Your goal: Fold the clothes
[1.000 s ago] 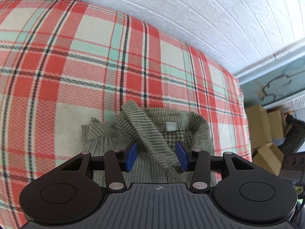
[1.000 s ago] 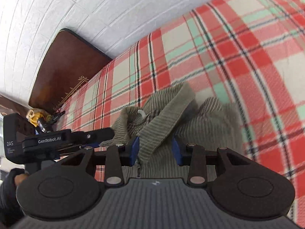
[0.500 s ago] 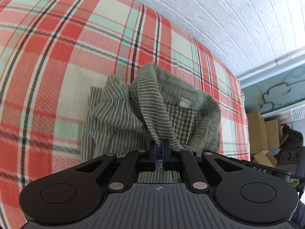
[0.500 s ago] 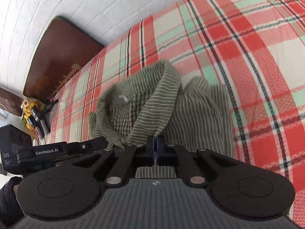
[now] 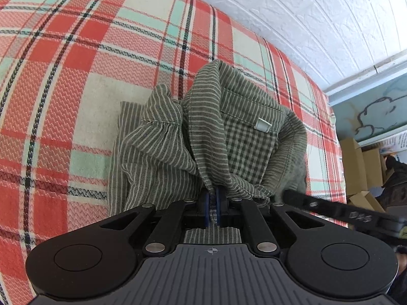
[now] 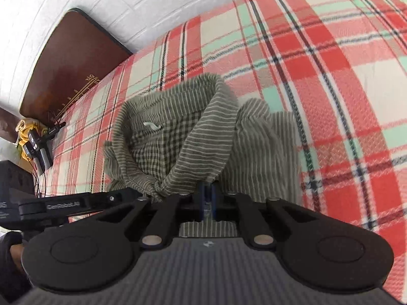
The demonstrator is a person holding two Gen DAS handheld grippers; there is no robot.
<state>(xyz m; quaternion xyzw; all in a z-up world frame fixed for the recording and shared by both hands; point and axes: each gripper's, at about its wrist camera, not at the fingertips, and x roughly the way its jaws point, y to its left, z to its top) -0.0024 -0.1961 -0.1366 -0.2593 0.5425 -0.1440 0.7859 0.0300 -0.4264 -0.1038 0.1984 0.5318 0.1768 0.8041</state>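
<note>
Tongs first: your left tongs (image 5: 213, 204) are pinched tight on the striped shirt (image 5: 157, 152), a sliver of cloth showing between the blue pads, and your right tongs (image 6: 207, 198) are clamped just as tight on the same shirt (image 6: 262, 152), close beside the left pair. Both grips sit at the front edges below the collar, so the cloth bunches into a knot between them. The shirt lies on the plaid bed cover (image 5: 63, 63) with its collar (image 5: 208, 96) standing up, the checked lining and white neck tab (image 5: 263, 126) open to view, and one shoulder (image 5: 162, 106) puckered.

To do this well, I judge you should keep both grips firm and level, move the two tongs together at one pace, and keep an even pull so the body lies flat rather than twisting. Watch that puckered shoulder; it may trap a crease. Beyond the shirt, the cover runs clear to the white wall (image 5: 305, 12).
</note>
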